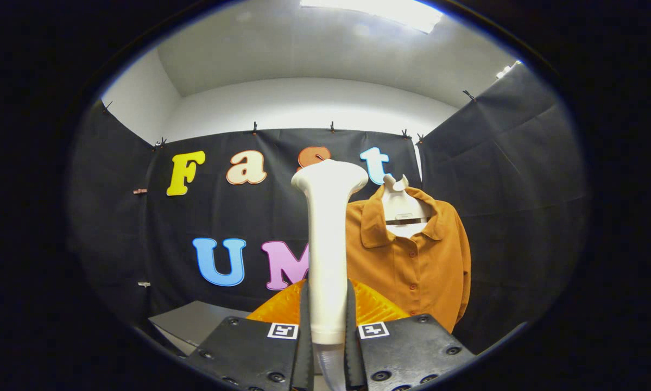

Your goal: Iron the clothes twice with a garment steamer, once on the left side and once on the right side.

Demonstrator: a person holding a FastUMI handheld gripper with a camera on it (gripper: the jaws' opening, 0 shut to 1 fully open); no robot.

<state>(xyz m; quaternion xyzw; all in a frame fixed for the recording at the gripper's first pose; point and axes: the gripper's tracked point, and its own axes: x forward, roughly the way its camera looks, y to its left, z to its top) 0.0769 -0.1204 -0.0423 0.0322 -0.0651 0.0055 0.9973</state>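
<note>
A white steamer (328, 244) is seen standing upright between the fingers, its slim handle rising to a wider, rounded head that is turned toward the booth wall. The lower end of the handle narrows to a grey stub just below the fingertips. The gripper (327, 326) is pressed in on the handle from both sides, one finger (305, 326) against its left flank and the other against its right, so the steamer is pinched and held off the surface. Beyond the fingers and a little to the right, an orange shirt (412, 260) is hung on a pale hanger (398, 203) before the black cloth; its collar is spread open, a row of buttons runs down the front, and the fabric hangs fairly smooth. The steamer's head is level with the shirt's collar and appears just beside its left shoulder. Something orange and ribbed (374, 307) is seen low behind the handle, and a grey table (195, 320) lies beyond the left finger.
</note>
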